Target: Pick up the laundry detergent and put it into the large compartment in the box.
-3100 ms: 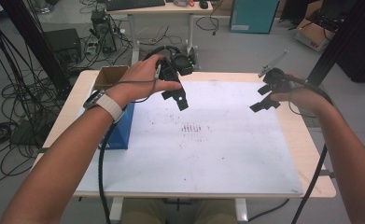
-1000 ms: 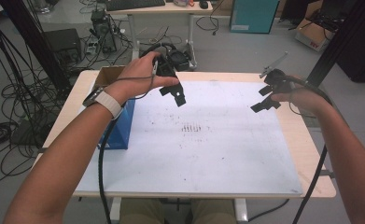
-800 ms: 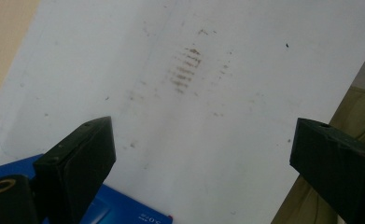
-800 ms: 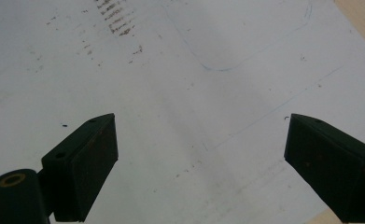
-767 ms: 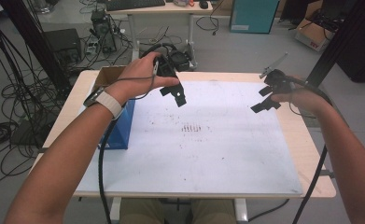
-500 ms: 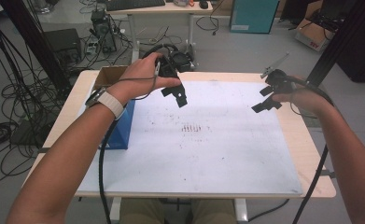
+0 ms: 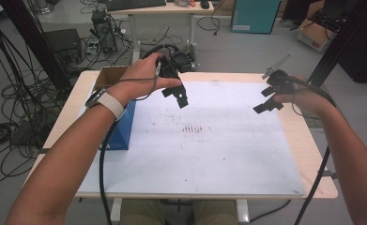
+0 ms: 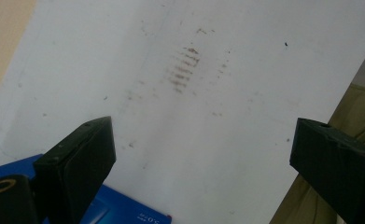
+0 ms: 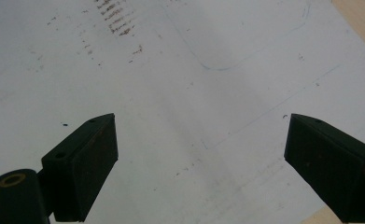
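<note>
We find both hands raised above the white sheet (image 7: 209, 150), near the top of the high view. The left gripper (image 7: 176, 93), upper centre, has its jaws spread wide and grasps nothing. The right gripper (image 7: 265, 101), upper right, is likewise released and empty. The nearest object, a blue box (image 7: 122, 129), lies at the sheet's left edge beneath the left forearm. We judge both are held clear in readiness. Forearms extend forward, wrists level, jaws angled downward.

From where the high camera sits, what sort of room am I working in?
Probably a robotics or electronics lab: cable bundles trail over the grey floor, a computer tower stands by a second desk, and the worktable carries a stained white sheet.
</note>
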A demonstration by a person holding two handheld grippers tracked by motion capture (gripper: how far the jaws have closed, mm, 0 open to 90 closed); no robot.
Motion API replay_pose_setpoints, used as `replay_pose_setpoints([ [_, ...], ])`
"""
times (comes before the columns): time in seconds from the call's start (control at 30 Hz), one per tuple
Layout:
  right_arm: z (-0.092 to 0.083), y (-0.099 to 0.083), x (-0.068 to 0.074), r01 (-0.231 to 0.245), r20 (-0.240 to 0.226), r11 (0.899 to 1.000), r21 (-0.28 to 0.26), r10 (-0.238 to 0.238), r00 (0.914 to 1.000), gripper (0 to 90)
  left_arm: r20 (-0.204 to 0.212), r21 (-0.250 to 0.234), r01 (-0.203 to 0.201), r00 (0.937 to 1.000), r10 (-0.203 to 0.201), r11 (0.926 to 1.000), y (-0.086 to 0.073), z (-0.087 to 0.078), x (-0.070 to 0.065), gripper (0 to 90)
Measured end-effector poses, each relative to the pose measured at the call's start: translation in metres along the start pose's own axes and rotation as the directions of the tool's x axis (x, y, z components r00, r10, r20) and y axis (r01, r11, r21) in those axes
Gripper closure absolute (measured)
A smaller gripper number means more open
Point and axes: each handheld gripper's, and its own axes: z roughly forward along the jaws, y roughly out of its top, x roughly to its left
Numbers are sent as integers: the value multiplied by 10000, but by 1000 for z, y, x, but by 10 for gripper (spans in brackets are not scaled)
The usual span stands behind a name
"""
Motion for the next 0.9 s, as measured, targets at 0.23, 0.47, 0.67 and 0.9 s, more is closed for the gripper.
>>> replay_pose_setpoints([
  [0.23, 1, 0, 0, -23, -12, 10000, 24, 23, 10000, 96, -5, -76, 88, 10000, -88, 9999, -1, 0, 3, 72],
  [0.47, 0, -4, -1, -98, 4, 10000, 12, 98, 10000, 96, 45, -53, 13, 10000, -13, 10000, 0, 0, 3, 72],
  [0.67, -2, -4, -1, -134, 24, 9999, -7, 134, 9999, 96, 19, -22, 54, 10000, -54, 10000, 0, 1, 3, 72],
  [0.9, -1, -5, 0, -105, 6, 9999, 9, 105, 9999, 96, 10, -24, 49, 10000, -49, 10000, 0, 0, 3, 73],
])
